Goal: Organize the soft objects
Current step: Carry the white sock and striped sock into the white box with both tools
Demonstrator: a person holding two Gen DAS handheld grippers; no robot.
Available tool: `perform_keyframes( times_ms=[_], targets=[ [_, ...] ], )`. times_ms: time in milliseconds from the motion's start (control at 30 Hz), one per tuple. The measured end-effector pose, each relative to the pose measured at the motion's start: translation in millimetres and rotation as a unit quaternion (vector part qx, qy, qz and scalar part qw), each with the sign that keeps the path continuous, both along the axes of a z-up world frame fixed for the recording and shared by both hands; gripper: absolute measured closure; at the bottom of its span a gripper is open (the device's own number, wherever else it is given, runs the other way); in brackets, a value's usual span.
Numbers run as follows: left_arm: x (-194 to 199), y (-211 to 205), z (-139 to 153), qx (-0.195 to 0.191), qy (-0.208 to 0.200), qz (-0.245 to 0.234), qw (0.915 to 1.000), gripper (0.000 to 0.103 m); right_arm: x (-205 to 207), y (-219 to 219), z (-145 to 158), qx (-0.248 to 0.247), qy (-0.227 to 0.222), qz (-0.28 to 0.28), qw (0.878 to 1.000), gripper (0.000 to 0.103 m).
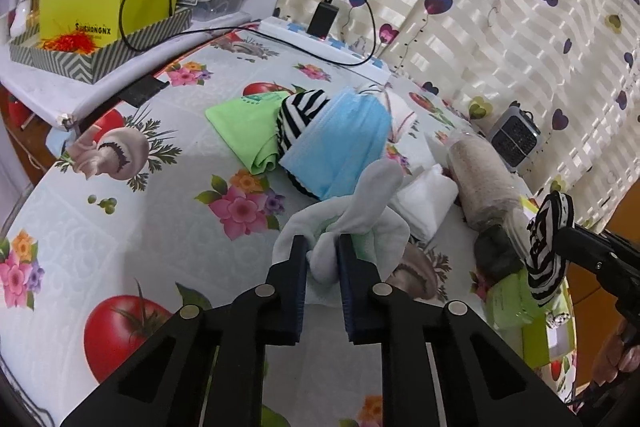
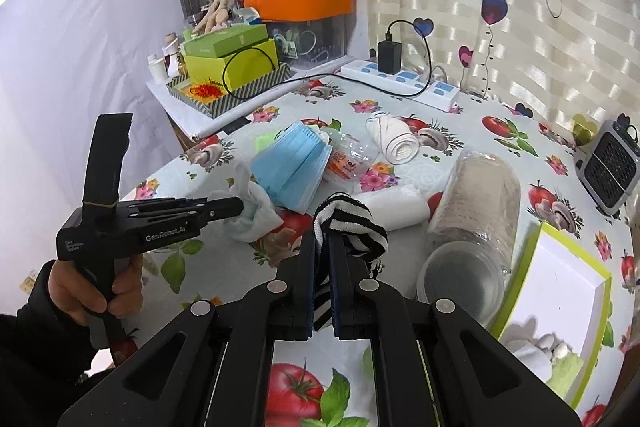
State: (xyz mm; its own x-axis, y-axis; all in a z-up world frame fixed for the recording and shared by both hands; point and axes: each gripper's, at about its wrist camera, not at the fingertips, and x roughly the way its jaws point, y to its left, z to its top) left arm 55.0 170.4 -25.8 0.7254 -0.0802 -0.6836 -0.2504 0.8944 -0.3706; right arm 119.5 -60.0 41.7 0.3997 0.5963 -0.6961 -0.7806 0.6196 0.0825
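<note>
Two grabs on: left gripper (image 1: 323, 255) pinches the white sock (image 1: 362, 203) on the table (image 1: 168, 227); right gripper (image 2: 322, 251) clamps the striped sock (image 2: 352, 223) — next, probably carry to the green-edged box (image 2: 560, 291).

White sock (image 1: 344, 227), striped sock (image 2: 352, 223), both pinched

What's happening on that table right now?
A person is sorting soft items with two handheld grippers. The left gripper is closed on a white sock lying on the flowered tablecloth. The right gripper holds a striped sock lifted above it. Blue masks lie untouched.
</note>
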Motion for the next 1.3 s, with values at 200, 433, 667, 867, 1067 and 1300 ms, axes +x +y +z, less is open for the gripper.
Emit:
perform_keyframes(
  times_ms=[200, 433, 667, 867, 1067, 1300],
  targets=[
    [-14.2, -8.2, 14.5, 0.005, -0.017, -0.004, 0.9998, 0.092, -9.5, -14.3, 9.1, 0.021, -0.009, -0.008, 1.0, 0.097],
    [-30.7, -23.6, 45.4, 0.015, -0.051, -0.016, 0.9985, 0.092, -19.9, -38.6, 23.6, 0.046, -0.025, -0.026, 0.998, 0.097],
    [-33.8, -50.5, 67.5, 0.026, -0.071, -0.045, 0.9961, 0.092, -27.2, -68.1, 33.4, 0.064, -0.035, -0.053, 0.996, 0.097],
    [-27.4, -83.1, 81.3, 0.037, -0.079, -0.082, 0.9928, 0.092, -27.8, -101.7, 38.9, 0.079, -0.041, -0.091, 0.992, 0.097],
    [-17.1, -120.1, 90.5, 0.044, -0.084, -0.125, 0.9876, 0.092, -21.5, -144.2, 37.9, 0.092, -0.037, -0.141, 0.985, 0.097],
    [-6.7, -164.3, 94.6, 0.045, -0.085, -0.177, 0.9795, 0.092, -18.6, -183.0, 26.1, 0.092, -0.023, -0.184, 0.978, 0.097]
  ],
)
